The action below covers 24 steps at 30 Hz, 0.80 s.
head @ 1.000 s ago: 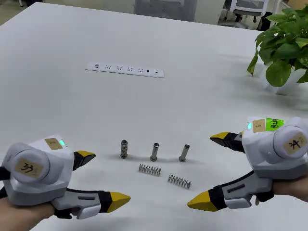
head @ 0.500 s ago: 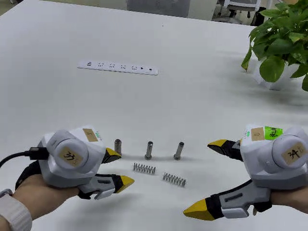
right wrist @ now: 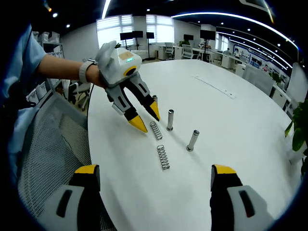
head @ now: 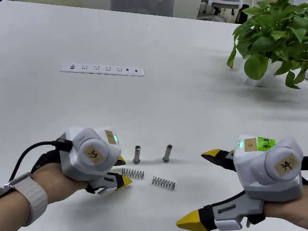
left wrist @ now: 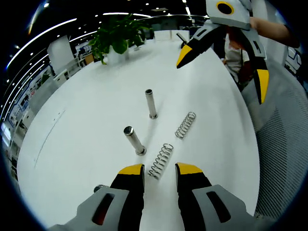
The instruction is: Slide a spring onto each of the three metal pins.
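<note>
One metal pin [head: 136, 154] stood upright on the white table [head: 192, 106], a short silvery shaft on a slightly wider foot, its shaft bare. A second pin [head: 167, 153] of the same make stood upright near it to the right, also bare. One spring [head: 132, 173], a small steel coil, lay on its side just in front of the first pin. The other spring [head: 163, 183] lay on its side further to that pin's right and slightly nearer the person, apart from the first coil.
</note>
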{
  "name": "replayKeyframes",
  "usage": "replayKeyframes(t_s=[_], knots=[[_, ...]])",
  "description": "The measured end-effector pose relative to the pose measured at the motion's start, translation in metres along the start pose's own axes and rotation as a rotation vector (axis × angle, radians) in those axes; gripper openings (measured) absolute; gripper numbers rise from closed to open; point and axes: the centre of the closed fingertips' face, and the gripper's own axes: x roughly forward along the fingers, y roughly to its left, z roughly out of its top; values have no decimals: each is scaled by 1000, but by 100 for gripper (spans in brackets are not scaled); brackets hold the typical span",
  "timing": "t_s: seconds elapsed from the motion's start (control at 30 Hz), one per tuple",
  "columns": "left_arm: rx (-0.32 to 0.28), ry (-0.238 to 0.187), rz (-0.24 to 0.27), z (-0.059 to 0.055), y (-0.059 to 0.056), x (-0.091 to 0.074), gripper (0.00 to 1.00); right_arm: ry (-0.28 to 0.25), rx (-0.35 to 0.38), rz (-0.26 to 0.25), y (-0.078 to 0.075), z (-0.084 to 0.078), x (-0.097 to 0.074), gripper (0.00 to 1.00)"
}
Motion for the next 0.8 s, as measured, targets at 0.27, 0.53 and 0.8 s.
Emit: replayKeyframes(t_s=[0.27,0.53,0.8], knots=[[-32,54,-9,-8,-1,6,24,-5,12,-9,1,-1,-3,96],[-67,72,-15,-14,2,6,15,-3,17,-11,5,-2,-4,96],[-74,86,-23,-19,1,7,12,-8,16,-8,10,1,-3,96]])
